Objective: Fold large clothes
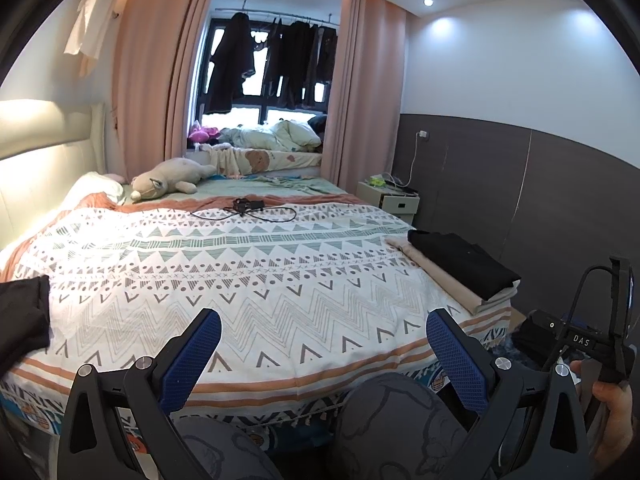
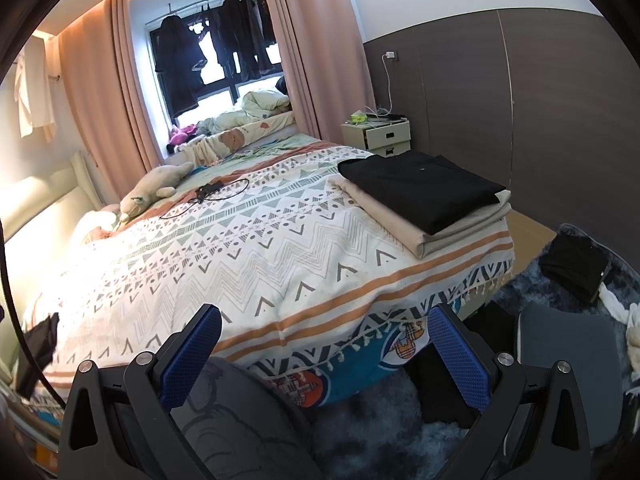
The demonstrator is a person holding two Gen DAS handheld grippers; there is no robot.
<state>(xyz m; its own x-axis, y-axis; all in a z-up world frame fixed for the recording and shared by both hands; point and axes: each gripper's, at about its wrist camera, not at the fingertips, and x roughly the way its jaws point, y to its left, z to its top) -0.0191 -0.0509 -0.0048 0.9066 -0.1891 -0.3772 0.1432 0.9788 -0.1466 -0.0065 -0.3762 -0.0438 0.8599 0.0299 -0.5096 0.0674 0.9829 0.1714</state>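
Waiting between garments, both tools empty at the foot of the bed.

Nearest, the left gripper (image 1: 324,354) and the right gripper (image 2: 325,354) hang with fingers spread wide, pinching nothing, above the person's knees (image 1: 384,408). Beyond them the patterned bedspread (image 1: 248,280) lies bare in the middle, ready as a folding surface. A folded black garment (image 2: 420,188) rests on a folded beige one (image 2: 404,224) at the bed's right corner, so one step looks finished. Next, I judge, comes fetching an unfolded piece: dark clothes (image 2: 572,268) lie on the floor rug to the right, another dark cloth (image 1: 22,316) at the bed's left edge. Farther off, a cable and device (image 1: 246,208) and a plush toy (image 1: 168,180) sit clear of the work.
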